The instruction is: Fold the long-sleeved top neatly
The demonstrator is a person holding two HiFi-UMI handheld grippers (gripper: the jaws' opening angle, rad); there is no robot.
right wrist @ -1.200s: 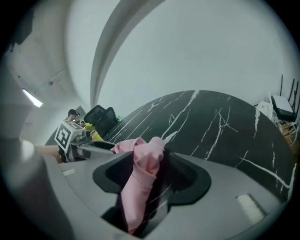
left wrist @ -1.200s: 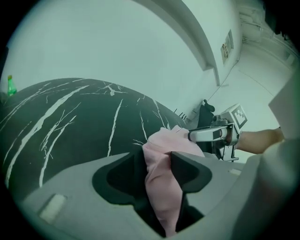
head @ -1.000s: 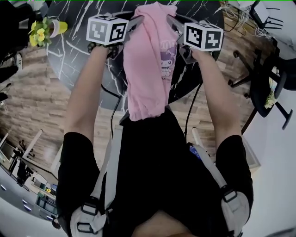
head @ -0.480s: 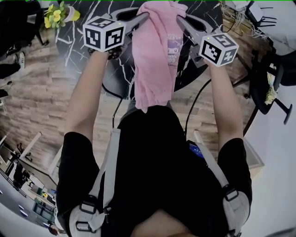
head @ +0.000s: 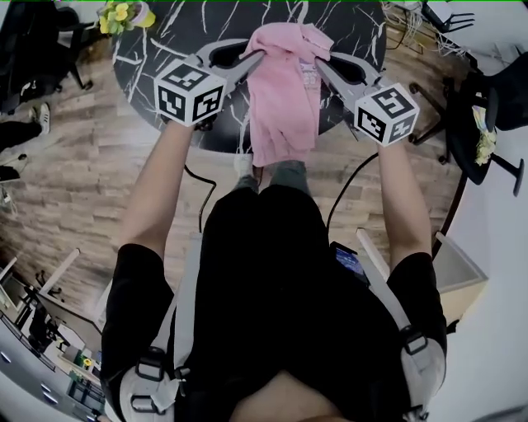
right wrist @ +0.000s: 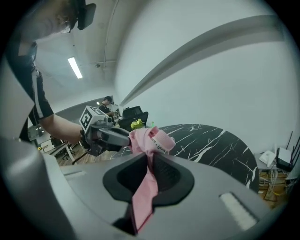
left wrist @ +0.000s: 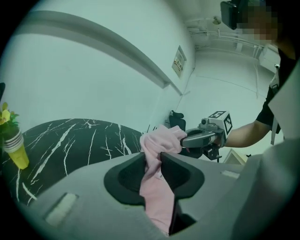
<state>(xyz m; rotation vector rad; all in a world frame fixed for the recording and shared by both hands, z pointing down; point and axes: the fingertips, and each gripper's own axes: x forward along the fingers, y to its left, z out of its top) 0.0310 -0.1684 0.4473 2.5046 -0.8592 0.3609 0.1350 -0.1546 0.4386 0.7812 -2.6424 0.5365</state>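
Freshly tightened, left gripper (head: pixel 257 56) and right gripper (head: pixel 322 59) clamping pink top (head: pixel 285 107) above desk (head: pixel 173 33), letting fabric hang straight for folding.

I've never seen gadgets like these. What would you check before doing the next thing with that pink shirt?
1. Left gripper clamped on the pink top: ok; its jaws have just been closing on the fabric.
2. Right gripper clamped on the top: ok; its jaws have also just been closing on the fabric.
3. Top spread flat for folding: not ok; it hangs bunched between the grippers.
4. Sleeves located: cannot tell; they are lost in the bunch.
5. Flower cup away from the top: ok; it stands at the table edge.
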